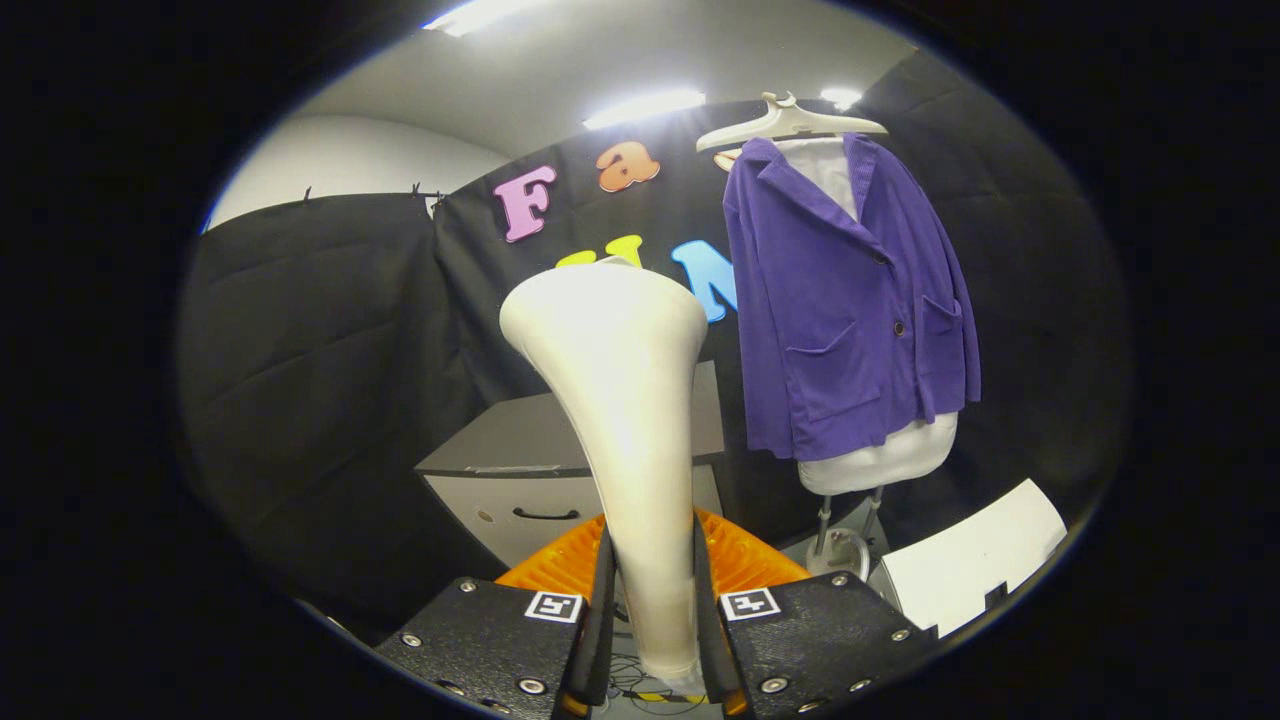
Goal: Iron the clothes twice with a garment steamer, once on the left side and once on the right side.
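A cream garment steamer (620, 400) stands upright between my fingers, its wide head at the top and its narrow handle running down. My gripper (652, 610) is shut on that handle, both pads pressing its sides. Beyond and to the right of the steamer hangs a purple jacket (845, 300) with two patch pockets and dark buttons. It is worn over a white dress form (880, 455) on a metal stand (840, 535), with a white hanger (790, 122) above its collar. The steamer head is well short of the jacket and left of it.
A grey cabinet (530, 470) with a dark drawer handle stands behind the steamer, against the black cloth wall. A white box (975, 565) sits low on the right, near the stand's foot. Thin cables (640, 690) lie on the floor under the gripper.
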Motion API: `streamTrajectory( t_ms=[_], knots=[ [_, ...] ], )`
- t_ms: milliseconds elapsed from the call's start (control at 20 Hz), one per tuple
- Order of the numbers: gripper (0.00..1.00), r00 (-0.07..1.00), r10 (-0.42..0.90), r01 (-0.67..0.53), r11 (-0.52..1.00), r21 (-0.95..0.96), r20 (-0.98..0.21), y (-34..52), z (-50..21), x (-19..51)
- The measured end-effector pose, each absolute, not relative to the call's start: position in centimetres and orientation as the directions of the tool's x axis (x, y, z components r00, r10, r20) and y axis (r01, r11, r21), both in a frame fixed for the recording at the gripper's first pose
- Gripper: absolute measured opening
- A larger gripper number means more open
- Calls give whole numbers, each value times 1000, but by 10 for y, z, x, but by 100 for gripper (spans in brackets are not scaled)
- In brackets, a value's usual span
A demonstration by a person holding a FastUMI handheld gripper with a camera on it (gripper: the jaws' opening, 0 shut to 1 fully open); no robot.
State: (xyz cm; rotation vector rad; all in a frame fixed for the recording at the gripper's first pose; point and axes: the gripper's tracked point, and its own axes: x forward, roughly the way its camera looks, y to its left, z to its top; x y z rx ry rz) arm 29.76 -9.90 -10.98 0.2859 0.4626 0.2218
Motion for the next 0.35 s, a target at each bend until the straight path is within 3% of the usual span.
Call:
streamTrajectory(
  t_ms=[350],
  knots=[
    [36,875,270,-140,936,323,-403,-108,-106,294]
  ],
)
